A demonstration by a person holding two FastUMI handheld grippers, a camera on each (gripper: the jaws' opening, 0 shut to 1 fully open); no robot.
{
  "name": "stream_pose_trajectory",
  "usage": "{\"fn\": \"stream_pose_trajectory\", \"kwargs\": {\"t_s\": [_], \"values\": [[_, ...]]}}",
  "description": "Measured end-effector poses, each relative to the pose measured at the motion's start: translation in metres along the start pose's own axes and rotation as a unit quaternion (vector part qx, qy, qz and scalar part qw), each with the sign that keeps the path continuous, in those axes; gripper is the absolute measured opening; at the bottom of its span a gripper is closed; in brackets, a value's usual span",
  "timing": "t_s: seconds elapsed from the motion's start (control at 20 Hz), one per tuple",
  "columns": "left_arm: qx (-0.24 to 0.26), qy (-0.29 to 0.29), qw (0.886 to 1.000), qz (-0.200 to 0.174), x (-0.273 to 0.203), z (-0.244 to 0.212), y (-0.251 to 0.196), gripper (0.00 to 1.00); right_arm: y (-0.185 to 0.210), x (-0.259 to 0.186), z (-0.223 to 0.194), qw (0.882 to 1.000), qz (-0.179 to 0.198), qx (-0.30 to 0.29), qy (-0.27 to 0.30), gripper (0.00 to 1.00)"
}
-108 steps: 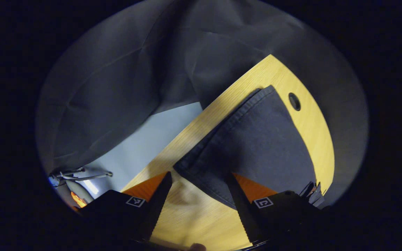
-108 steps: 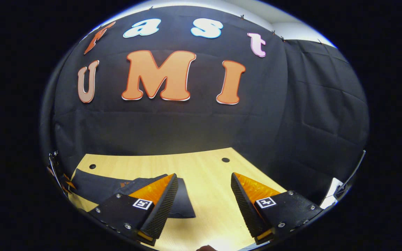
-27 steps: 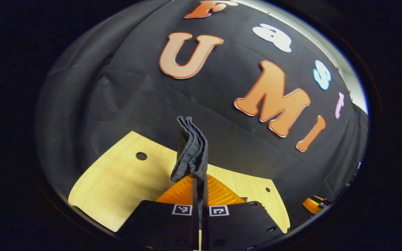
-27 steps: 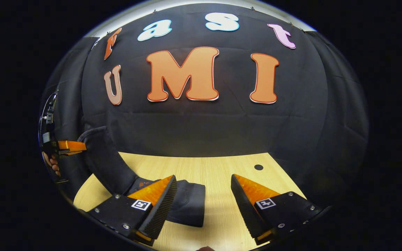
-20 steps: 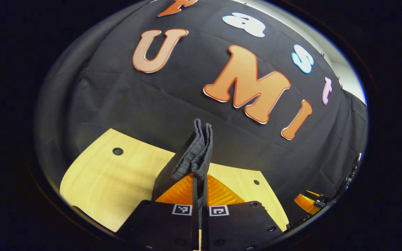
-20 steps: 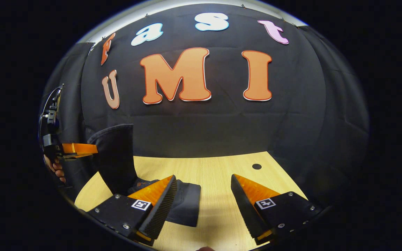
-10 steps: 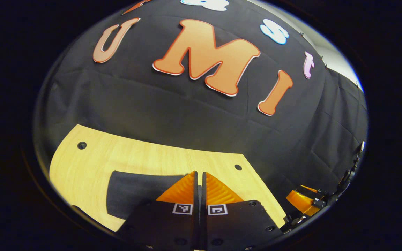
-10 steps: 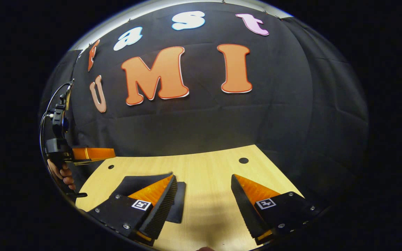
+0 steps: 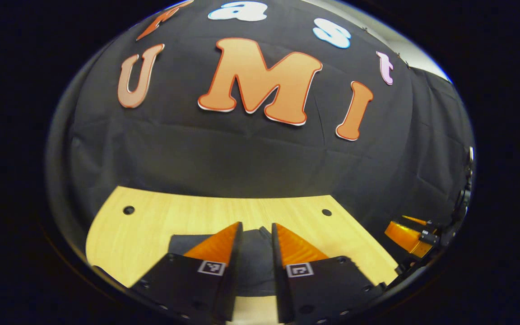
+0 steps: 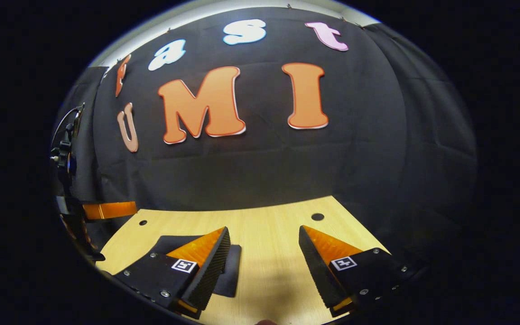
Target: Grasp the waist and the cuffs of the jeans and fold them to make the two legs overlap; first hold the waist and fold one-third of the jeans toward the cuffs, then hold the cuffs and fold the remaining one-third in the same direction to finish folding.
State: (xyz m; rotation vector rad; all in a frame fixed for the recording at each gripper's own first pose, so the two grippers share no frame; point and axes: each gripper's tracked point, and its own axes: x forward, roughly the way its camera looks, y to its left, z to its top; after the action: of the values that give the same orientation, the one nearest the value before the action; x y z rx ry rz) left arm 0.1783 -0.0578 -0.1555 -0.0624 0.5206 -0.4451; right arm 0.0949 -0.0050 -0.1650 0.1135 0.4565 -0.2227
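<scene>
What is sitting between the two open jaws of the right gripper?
In the right gripper view, only bare wooden table lies between the right gripper's open jaws. The folded jeans lie off by one jaw, partly hidden behind it.

Nothing legible on the left gripper [image 9: 256, 230] or the right gripper [image 10: 263, 234]: just small square black-and-white coded tags [image 9: 211, 267], one at the base of each finger, close before each camera, carrying block patterns, no letters, no numbers
</scene>
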Motion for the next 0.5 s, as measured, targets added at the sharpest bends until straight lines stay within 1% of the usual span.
{"fn": "stream_pose_trajectory", "kwargs": {"t_s": [0.05,0.1,0.2,0.25,0.4,0.5], "values": [[0.010,-0.009,1.000,0.011,-0.009,0.004,0.003,0.51,0.010,0.001,0.005,1.000,0.009,-0.010,-0.009,0.93],[0.021,-0.017,0.999,0.022,-0.015,0.004,0.008,0.54,0.020,0.001,0.009,0.999,0.018,-0.020,-0.018,0.93],[0.037,-0.034,0.998,0.050,-0.033,0.009,0.020,0.75,0.038,0.001,0.017,0.998,0.038,-0.035,-0.033,0.92],[0.042,-0.047,0.996,0.062,-0.042,0.014,0.025,0.82,0.047,0.000,0.019,0.997,0.049,-0.040,-0.038,0.92],[0.050,-0.073,0.991,0.096,-0.066,0.019,0.041,0.83,0.073,-0.002,0.025,0.994,0.076,-0.049,-0.054,0.93],[0.051,-0.084,0.988,0.116,-0.082,0.022,0.051,0.88,0.083,-0.007,0.028,0.993,0.085,-0.052,-0.058,0.93]]}}
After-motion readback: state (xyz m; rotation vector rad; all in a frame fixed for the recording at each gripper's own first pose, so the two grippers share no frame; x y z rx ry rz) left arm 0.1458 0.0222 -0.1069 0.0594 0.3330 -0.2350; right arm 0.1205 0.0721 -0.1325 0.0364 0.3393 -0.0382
